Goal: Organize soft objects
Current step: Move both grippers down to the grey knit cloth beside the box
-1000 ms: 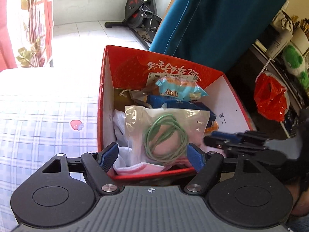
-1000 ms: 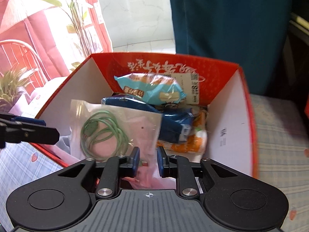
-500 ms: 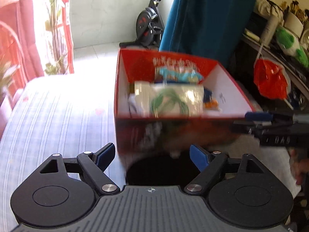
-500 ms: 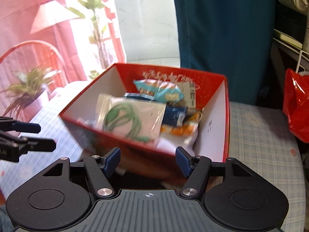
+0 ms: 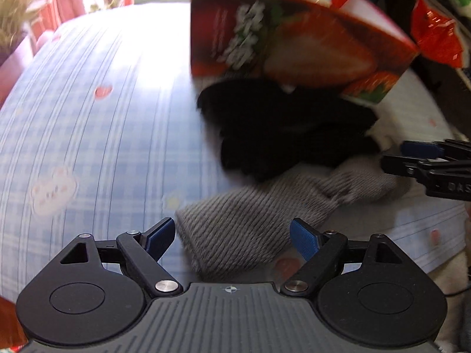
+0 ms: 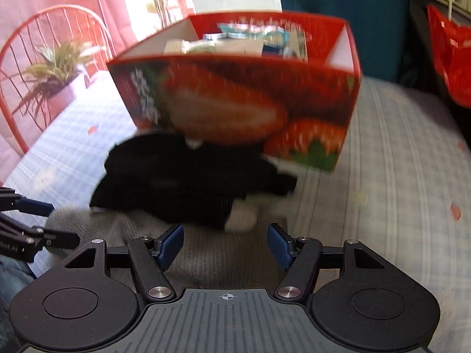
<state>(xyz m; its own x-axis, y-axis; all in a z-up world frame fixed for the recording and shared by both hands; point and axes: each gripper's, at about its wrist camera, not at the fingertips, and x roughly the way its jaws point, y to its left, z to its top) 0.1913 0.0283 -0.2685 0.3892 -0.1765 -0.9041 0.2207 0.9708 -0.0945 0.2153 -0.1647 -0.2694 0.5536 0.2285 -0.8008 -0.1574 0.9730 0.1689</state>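
Grey knitted piece lies flat on the blue checked bedcover, one end just in front of the left gripper, the other end running toward the right gripper; what garment it is cannot be told from the blurred frames. Black soft item, with a patch of white showing at its edge, rests on the far end of the grey piece and reaches under or against the near wall of the red strawberry-print box; which of the two cannot be settled. The box stands open on the cover and already holds several packets, so it is judged to be the collection container. Left gripper: blue pads spread wide, pinching nothing, grey knit lying between and below them. Right gripper: fingers apart at a moderate gap, nothing between the pads, knit directly beneath. Both tools point steeply down over opposite ends of the same piece, which suggests a two-handed pickup or fold, the long limp knit being easier to control from both ends. Risk: closing on the overlap could drag the black item along.
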